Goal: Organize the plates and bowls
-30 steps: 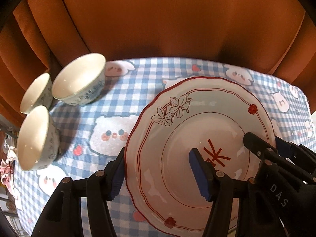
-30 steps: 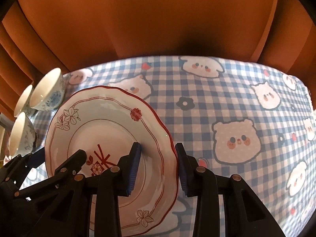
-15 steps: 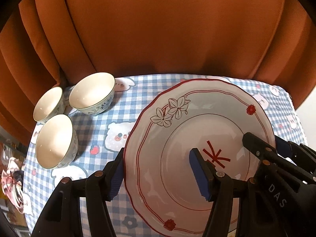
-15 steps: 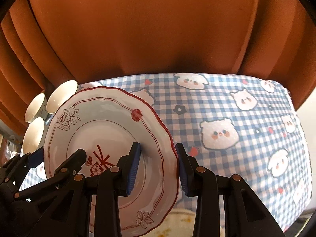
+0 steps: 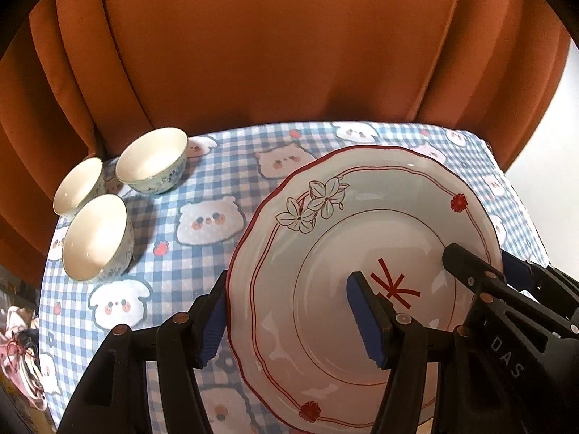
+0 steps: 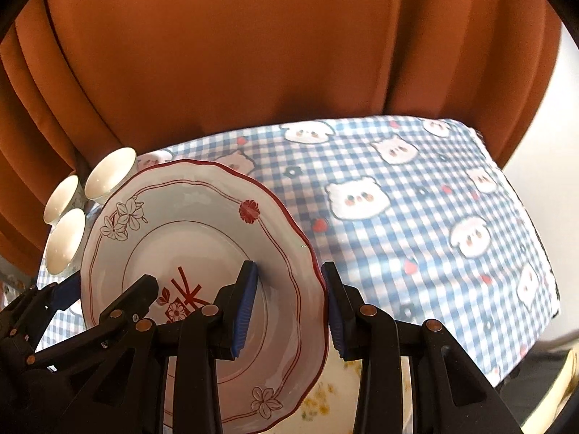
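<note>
The left wrist view shows the plate (image 5: 365,282) held up over the checked tablecloth (image 5: 202,188), its face tilted toward the camera, with both grippers on opposite sides of its rim. It looks like glazed ceramic: stiff, fairly heavy, slick under the pads and quick to chip if it drops, so I judge the rim the sensible place to take it, one side each. The left gripper (image 5: 289,318) has its fingers set moderately apart, straddling the left rim, one pad behind the plate and one on its face; whether both pads press the plate I cannot tell. In the right wrist view the right gripper (image 6: 289,311) straddles the right rim the same way, its outer pad seeming just clear of the back. Three bowls (image 5: 96,237) stand clustered at the cloth's far left, well apart from the plate.
</note>
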Motion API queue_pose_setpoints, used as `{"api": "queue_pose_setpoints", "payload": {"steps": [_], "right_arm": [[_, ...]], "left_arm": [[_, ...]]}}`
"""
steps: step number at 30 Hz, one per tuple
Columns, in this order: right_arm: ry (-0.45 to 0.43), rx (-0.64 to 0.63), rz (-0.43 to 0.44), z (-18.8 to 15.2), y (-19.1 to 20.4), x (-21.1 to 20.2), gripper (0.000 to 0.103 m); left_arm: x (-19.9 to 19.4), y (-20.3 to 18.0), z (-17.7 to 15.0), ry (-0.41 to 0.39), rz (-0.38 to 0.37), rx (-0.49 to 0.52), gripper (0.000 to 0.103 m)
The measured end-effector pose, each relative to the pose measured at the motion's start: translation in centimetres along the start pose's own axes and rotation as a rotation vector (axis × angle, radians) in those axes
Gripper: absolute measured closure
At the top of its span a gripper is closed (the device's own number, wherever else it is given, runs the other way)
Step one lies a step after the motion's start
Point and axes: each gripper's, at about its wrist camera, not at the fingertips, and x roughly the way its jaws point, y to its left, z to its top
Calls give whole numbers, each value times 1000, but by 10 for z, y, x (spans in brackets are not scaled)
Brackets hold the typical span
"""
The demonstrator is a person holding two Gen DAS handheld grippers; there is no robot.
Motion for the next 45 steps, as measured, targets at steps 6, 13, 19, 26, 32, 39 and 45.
{"api": "queue_pose_setpoints", "payload": {"steps": [6, 13, 19, 26, 32, 39, 45], "right_arm": [[18, 18, -17, -21, -11, -12, 64], [46, 21, -17, -41, -36, -11, 64], [100, -6, -15, -57, -65, 0, 64], [144, -40, 11, -67, -92, 15, 64], [180, -82, 44, -73, -107, 32, 64], [209, -127, 81, -74, -112, 49, 64], [211, -156, 94, -75, -111, 57, 64]], "left_arm": [[-6, -16, -18, 15, -17, 15, 40], [4, -41, -40, 59, -20, -4, 40], [17, -68, -59, 115, -14, -43, 40], [32, -91, -74, 140, 13, -93, 40], [44, -104, -86, 168, 52, -149, 39], [54, -110, -93, 184, 88, -201, 38], [54, -114, -95, 161, 131, -205, 36]]}}
